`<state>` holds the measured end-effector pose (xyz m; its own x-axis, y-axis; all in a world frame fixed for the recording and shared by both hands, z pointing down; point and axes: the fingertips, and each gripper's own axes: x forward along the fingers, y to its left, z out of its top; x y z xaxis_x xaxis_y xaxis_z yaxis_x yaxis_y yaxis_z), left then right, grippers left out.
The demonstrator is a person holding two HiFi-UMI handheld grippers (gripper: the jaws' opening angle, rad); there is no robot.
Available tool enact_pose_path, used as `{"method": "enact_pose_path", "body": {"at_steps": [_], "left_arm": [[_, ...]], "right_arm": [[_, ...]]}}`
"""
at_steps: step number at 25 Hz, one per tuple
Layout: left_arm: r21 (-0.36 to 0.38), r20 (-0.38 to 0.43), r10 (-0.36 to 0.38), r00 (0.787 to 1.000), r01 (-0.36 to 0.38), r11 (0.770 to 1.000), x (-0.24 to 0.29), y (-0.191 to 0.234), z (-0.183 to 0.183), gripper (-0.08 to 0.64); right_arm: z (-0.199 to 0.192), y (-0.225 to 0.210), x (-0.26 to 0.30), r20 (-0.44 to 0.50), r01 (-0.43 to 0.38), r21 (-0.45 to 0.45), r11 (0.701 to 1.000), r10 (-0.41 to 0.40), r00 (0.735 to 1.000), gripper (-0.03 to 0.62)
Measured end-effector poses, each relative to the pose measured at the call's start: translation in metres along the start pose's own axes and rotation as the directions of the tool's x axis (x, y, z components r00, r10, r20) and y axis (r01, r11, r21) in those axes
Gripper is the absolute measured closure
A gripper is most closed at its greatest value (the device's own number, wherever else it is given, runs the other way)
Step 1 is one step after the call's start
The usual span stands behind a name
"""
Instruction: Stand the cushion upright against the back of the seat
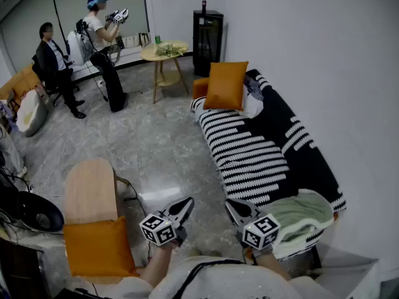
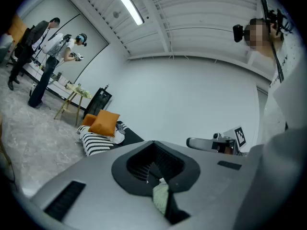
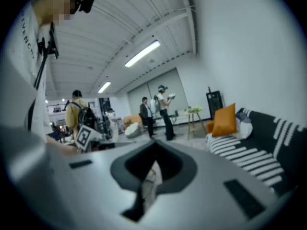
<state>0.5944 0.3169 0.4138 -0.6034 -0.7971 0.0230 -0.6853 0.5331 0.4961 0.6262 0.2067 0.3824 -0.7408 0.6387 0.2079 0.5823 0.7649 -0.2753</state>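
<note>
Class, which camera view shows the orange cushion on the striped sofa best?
The head view: the orange cushion stands whole and clear at the far end of the sofa. Both gripper views show it small and distant.

Vertical lettering beginning "GIVENCH" is running down the wearer's white shirt (image 3: 27, 38) at the near left; nothing else is showing legibly.

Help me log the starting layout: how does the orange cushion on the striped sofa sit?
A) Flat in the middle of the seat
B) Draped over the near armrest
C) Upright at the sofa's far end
C: the orange cushion stands on its edge at the far end of the striped sofa, not lying flat or draped.
</note>
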Motion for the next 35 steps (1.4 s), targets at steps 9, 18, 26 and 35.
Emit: {"method": "enact_pose_path", "body": {"at_steps": [9, 18, 26, 35], "left_arm": [[0.027, -0.038, -0.035, 0.999, 0.036, 0.999, -0.005, 0.003, 0.001, 0.535], [-0.010, -0.032, -0.052, 0.998, 0.052, 0.999, -0.014, 0.016, -0.001, 0.535], [-0.032, -0.017, -0.036, 0.999, 0.036, 0.999, -0.030, 0.045, -0.001, 0.535], [0.078, -0.010, 0.008, 1.000, -0.007, 0.997, -0.007, 0.074, 0.032, 0.535]], "right_arm": [[-0.017, 0.007, 0.008, -0.022, 0.009, 0.032, 0.999, -0.009, 1.000, 0.575], [-0.028, 0.012, 0.026, -0.065, 0.029, 0.022, 0.999, -0.027, 0.998, 0.575], [-0.015, 0.017, 0.047, 0.003, 0.064, 0.029, 0.998, -0.064, 0.998, 0.575], [-0.002, 0.006, 0.076, 0.041, 0.044, 0.033, 0.999, -0.045, 0.998, 0.574]]}}
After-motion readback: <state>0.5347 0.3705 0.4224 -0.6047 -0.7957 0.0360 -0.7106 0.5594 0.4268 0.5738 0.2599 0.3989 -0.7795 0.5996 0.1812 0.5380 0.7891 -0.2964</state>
